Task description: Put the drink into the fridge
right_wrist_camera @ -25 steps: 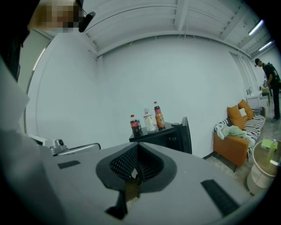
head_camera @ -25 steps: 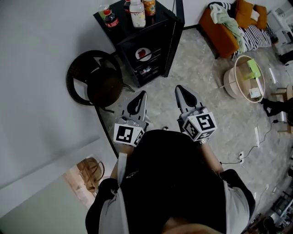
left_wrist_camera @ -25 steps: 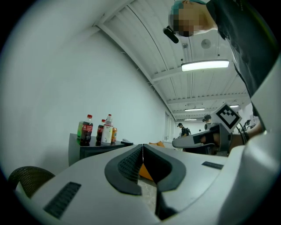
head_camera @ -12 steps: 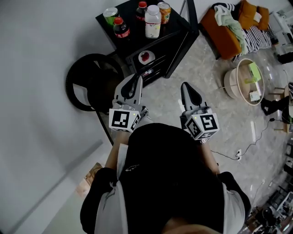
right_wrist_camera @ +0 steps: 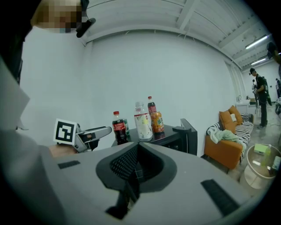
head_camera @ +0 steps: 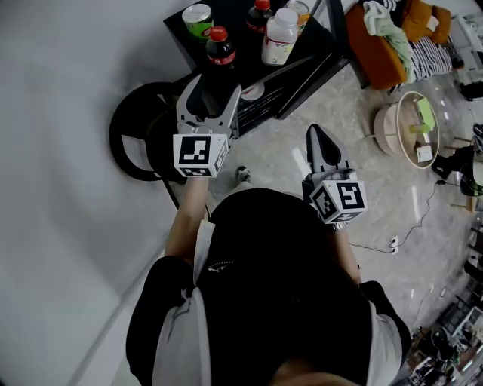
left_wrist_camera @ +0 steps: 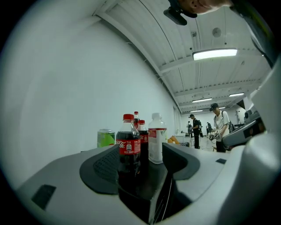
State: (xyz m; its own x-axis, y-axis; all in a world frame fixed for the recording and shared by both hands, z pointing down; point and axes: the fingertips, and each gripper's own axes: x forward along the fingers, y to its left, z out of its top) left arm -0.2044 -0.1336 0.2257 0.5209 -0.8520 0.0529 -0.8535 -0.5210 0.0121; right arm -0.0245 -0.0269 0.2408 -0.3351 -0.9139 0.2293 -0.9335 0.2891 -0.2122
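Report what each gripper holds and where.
Nothing is held. On the left gripper the jaws have just been opening and press nothing, the cola bottle ahead. The right gripper is shut, empty.

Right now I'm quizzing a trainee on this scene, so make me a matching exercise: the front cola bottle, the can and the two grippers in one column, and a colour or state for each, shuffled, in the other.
1 front cola bottle
2 can
3 left gripper
4 right gripper

A jaws together
B green
C jaws apart
D red cap, dark drink

Pairs: 1-D, 2-B, 3-C, 4-A.

The left gripper's jaws have just been opening, with nothing between them. The front cola bottle stands just beyond their tips.
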